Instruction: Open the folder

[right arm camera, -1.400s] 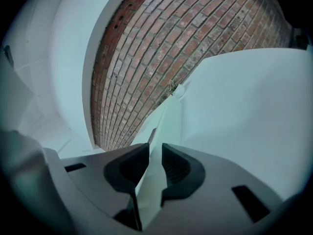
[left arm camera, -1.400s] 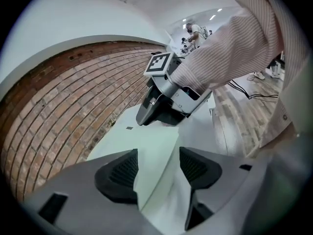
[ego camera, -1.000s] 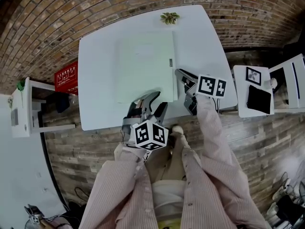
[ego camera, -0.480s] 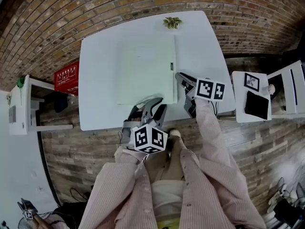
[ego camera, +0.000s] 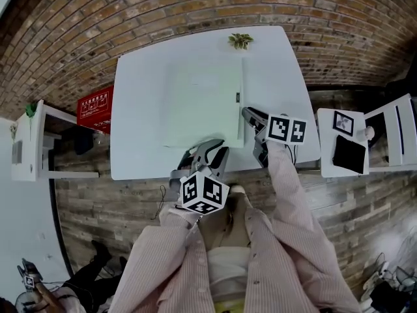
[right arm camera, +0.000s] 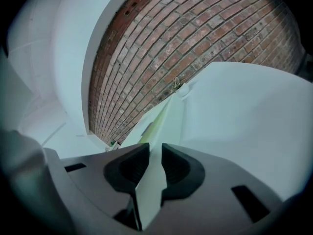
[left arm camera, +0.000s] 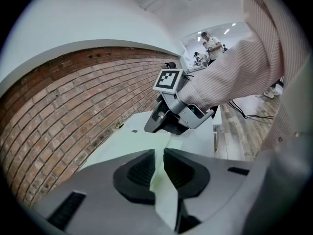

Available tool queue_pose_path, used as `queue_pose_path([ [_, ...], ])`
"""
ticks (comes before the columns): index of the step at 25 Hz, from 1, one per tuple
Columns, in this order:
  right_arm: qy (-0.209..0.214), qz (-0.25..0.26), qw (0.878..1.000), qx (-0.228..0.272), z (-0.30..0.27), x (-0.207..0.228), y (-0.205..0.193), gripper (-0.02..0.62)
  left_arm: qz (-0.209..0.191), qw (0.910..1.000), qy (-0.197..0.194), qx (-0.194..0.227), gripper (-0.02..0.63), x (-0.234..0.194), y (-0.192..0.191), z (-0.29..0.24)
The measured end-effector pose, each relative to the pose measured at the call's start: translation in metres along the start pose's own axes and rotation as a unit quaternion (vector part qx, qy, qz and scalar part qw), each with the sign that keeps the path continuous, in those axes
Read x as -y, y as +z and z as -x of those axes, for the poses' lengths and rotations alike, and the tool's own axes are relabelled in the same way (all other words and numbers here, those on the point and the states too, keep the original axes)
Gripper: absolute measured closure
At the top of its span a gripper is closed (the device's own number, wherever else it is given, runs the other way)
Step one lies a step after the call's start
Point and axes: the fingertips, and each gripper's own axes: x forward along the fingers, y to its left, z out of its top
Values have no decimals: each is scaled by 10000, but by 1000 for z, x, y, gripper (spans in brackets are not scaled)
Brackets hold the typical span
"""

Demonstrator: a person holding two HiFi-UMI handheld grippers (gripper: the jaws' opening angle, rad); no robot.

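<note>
Lying flat on the table (ego camera: 277, 64), the folder (ego camera: 202, 100) points its long axis away from the person; the left gripper (ego camera: 212, 147), jaws just closing, pinches its near short edge, and the right gripper (ego camera: 249, 114) clamps its right long edge.
</note>
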Motion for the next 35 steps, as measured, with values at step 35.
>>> queue_pose_path([
  [35, 251, 1085, 9926, 490, -7, -61, 21, 591, 1834, 9369, 2760, 1110, 606, -111, -6, 115],
])
